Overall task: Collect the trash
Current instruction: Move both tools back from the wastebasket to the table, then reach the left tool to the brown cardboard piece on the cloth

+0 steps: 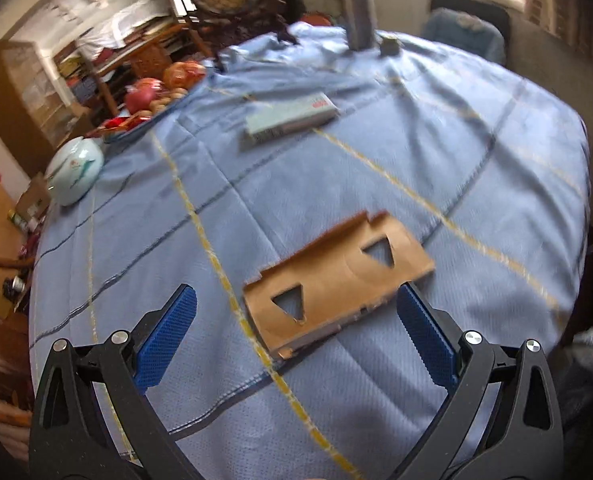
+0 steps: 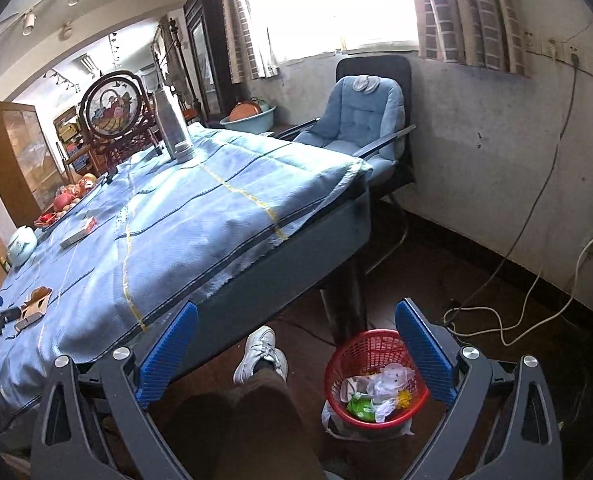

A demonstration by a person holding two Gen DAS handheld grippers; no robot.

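The left gripper (image 1: 296,334) spreads its fingers wide just short of the flat cardboard piece (image 1: 336,284) on the worktop (image 1: 376,184); its long axis runs across the gap. The right gripper (image 2: 296,346), equally wide and empty, hangs over the red bin (image 2: 372,380) on the floor, farther off.

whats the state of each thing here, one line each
left gripper: open, empty, jaws on either side of the cardboard
right gripper: open, empty, above the basket
cardboard: flat on the tablecloth, not gripped
basket: upright on the floor, partly filled with trash
box: lying flat, closed
flask: upright, its cup beside it
tablecloth: spread, wrinkled
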